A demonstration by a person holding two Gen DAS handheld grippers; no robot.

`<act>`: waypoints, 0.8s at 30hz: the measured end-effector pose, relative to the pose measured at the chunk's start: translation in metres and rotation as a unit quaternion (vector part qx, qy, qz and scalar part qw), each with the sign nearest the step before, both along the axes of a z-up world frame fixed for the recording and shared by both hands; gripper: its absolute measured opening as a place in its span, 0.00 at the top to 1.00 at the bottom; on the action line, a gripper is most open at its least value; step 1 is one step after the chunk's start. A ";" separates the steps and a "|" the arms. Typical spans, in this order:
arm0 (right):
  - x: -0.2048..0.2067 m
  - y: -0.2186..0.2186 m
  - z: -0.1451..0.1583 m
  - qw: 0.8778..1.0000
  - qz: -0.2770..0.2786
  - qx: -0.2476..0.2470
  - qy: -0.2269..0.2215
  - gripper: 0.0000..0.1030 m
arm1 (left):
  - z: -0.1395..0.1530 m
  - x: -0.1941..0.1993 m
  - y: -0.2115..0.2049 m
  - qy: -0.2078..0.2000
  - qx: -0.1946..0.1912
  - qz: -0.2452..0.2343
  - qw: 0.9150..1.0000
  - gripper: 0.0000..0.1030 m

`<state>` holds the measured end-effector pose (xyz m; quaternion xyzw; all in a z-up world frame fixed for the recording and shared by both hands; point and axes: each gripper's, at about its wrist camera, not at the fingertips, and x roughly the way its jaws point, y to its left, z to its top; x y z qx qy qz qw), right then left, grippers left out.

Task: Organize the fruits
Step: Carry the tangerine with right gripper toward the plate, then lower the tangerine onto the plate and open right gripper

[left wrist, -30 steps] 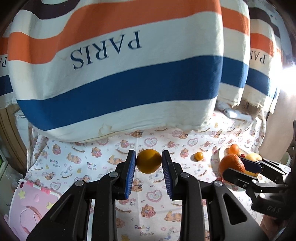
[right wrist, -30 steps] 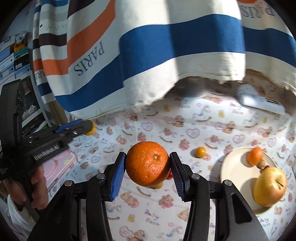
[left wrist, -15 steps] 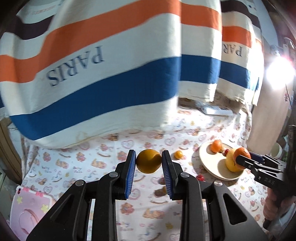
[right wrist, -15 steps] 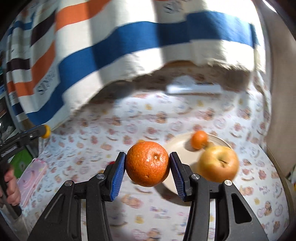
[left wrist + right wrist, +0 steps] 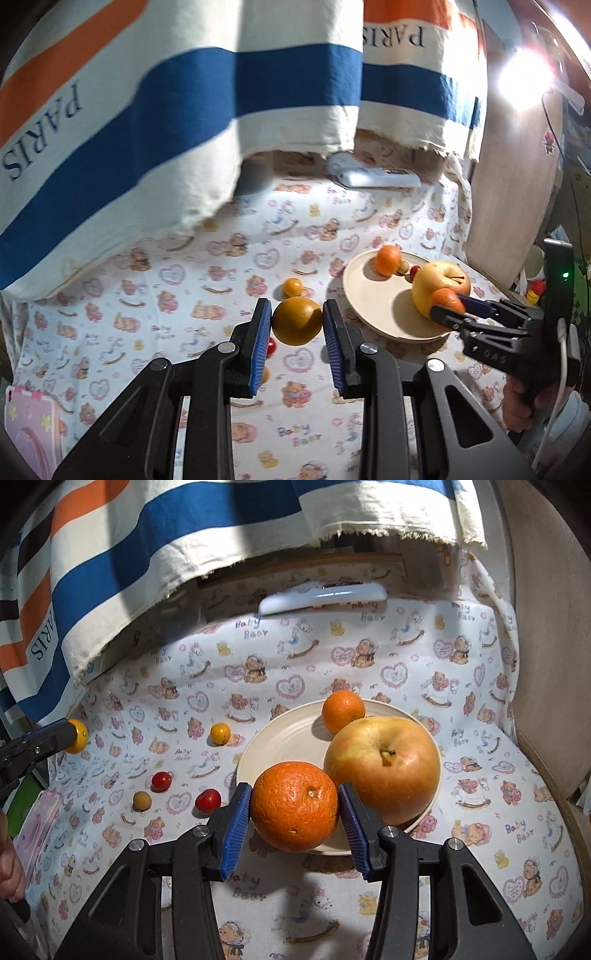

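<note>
Orange [image 5: 294, 805]: your right gripper [image 5: 294, 812] clamps it over the plate [image 5: 280, 738]; firm, rind grips well. Yellow fruit [image 5: 297, 320]: left gripper [image 5: 297, 325] pinches its middle above the table; round, light.

The large orange [image 5: 294, 806] hides the near part of the plate [image 5: 280, 738], and a red fruit [image 5: 271, 346] peeks half-hidden behind the left gripper [image 5: 297, 325].
</note>
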<state>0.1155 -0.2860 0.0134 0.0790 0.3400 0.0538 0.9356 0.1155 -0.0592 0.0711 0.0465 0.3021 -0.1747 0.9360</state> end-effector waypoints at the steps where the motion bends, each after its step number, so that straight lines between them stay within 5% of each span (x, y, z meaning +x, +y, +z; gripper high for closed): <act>1: 0.001 0.001 -0.002 1.000 0.001 -0.001 0.002 0.52 | -0.001 0.001 -0.002 0.002 0.000 -0.002 1.000 0.73; 24: 0.011 0.006 -0.016 0.999 0.008 0.002 0.030 0.48 | -0.014 0.012 -0.005 0.018 0.012 -0.002 1.000 0.73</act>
